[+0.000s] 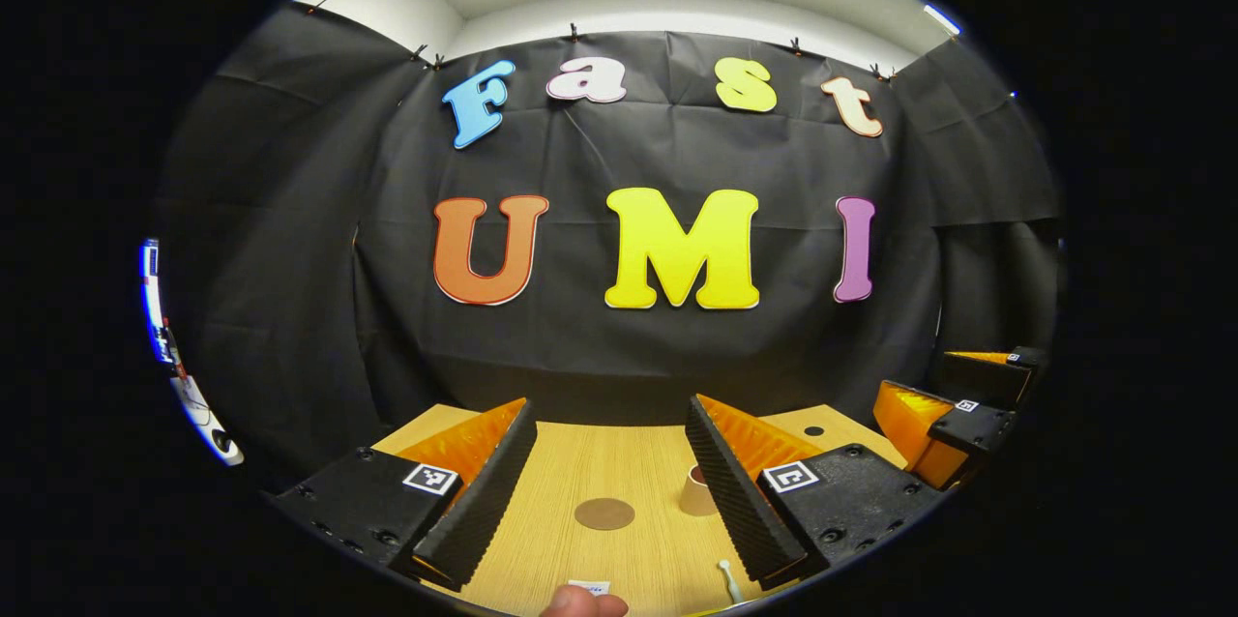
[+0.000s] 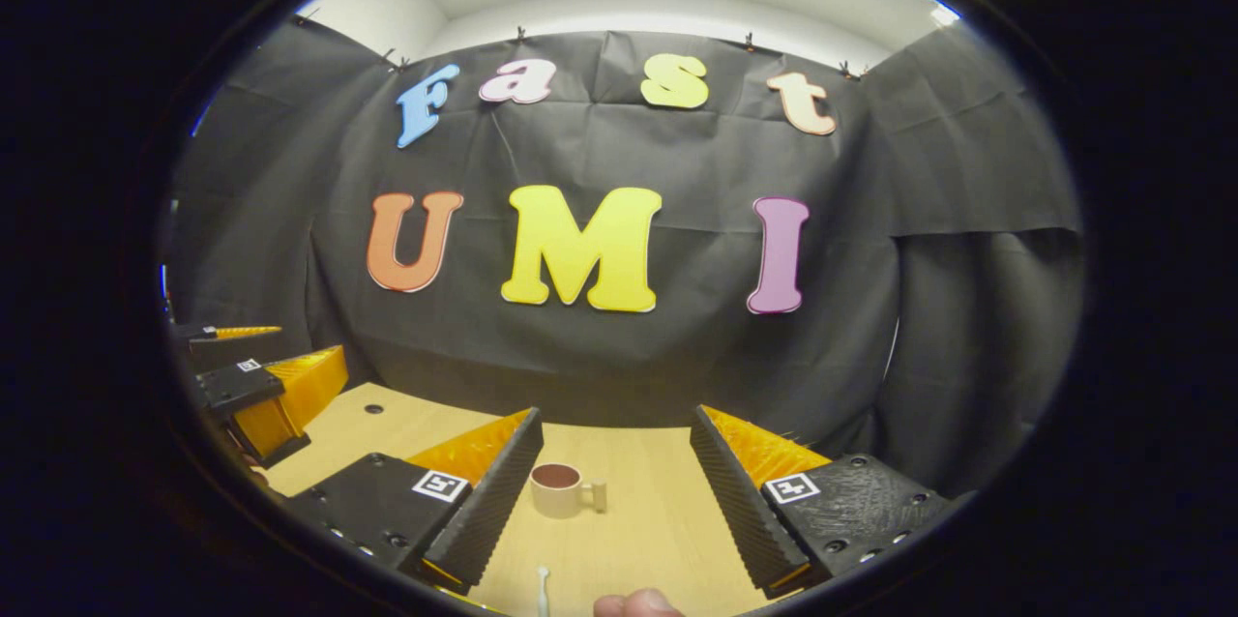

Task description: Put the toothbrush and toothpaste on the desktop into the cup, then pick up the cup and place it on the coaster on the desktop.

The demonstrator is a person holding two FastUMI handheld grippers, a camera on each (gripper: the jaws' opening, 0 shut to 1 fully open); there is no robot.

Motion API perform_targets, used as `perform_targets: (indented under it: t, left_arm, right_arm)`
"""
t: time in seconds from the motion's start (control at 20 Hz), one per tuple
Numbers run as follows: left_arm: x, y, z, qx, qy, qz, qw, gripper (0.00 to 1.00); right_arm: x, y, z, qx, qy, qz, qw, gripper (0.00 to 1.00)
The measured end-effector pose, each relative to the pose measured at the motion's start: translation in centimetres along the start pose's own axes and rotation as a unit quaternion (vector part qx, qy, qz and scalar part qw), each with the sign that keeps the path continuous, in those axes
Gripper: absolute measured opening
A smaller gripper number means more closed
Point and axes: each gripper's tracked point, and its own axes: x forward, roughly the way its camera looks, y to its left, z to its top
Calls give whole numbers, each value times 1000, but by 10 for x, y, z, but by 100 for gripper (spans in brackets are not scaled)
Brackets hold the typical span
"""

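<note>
My left gripper hangs above the wooden desktop, fingers spread wide with nothing between them. Beyond them lies the round brown coaster, with the cup just to its right (partly behind my right-hand finger). My right gripper is spread too, with the cream cup standing ahead, handle to the right. The white toothbrush lies nearer, and I cannot make out the toothpaste.

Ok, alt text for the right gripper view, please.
The right hand-held gripper, open, hangs over a wooden desktop facing an empty cup, handle to the right. A toothbrush tip shows nearer; the left hand-held gripper is at far left.
</note>
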Motion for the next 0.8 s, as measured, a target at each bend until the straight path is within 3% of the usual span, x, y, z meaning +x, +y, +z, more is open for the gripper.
perform_targets:
  t: [0.55,0.8]
  left_arm:
    - [3,-2,-11,2,17,9,1000,98]
    - [-3,-2,-29,8,36,12,999,98]
  right_arm:
    - [6,-2,-4,2,8,16,1000,98]
    - [5,1,-28,-3,34,27,999,98]
